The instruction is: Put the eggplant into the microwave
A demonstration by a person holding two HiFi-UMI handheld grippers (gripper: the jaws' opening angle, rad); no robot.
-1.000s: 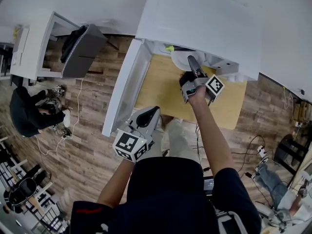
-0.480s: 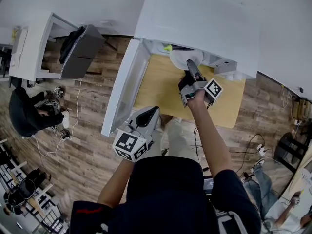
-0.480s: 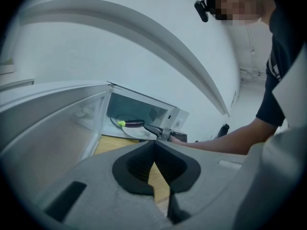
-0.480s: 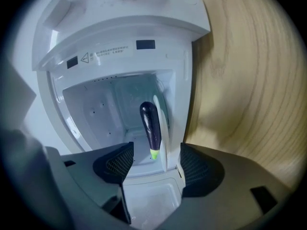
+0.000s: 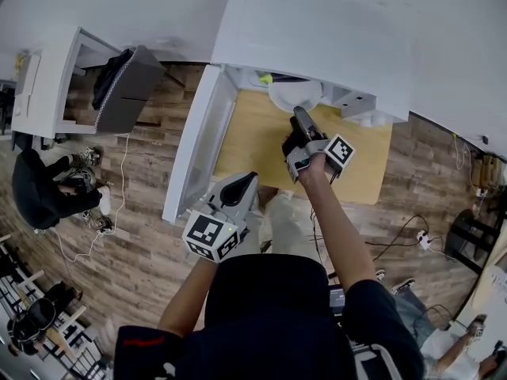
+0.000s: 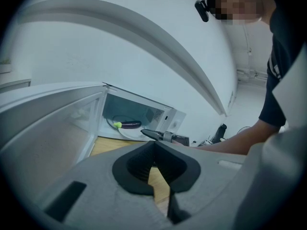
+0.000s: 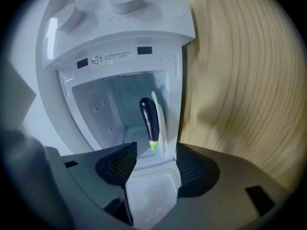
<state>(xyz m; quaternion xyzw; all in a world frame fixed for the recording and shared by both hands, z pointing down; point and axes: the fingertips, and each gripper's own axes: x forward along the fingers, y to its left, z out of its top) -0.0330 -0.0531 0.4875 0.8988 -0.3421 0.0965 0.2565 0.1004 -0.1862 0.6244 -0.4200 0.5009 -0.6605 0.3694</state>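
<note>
Right gripper (image 7: 155,153), empty, jaws spread wide though just easing inward, hangs at the microwave (image 7: 120,47) mouth; left gripper (image 6: 153,146) sits pressed shut. Eggplant (image 7: 149,116) lies inside on the plate (image 6: 126,135). Danger: a clumsy swing of the open door (image 5: 194,145) could jolt it off.

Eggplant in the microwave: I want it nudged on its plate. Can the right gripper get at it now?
Probably yes. The microwave door stands open, and the right gripper, jaws apart and empty though just eased slightly closer, points straight at the eggplant with nothing between.
</note>
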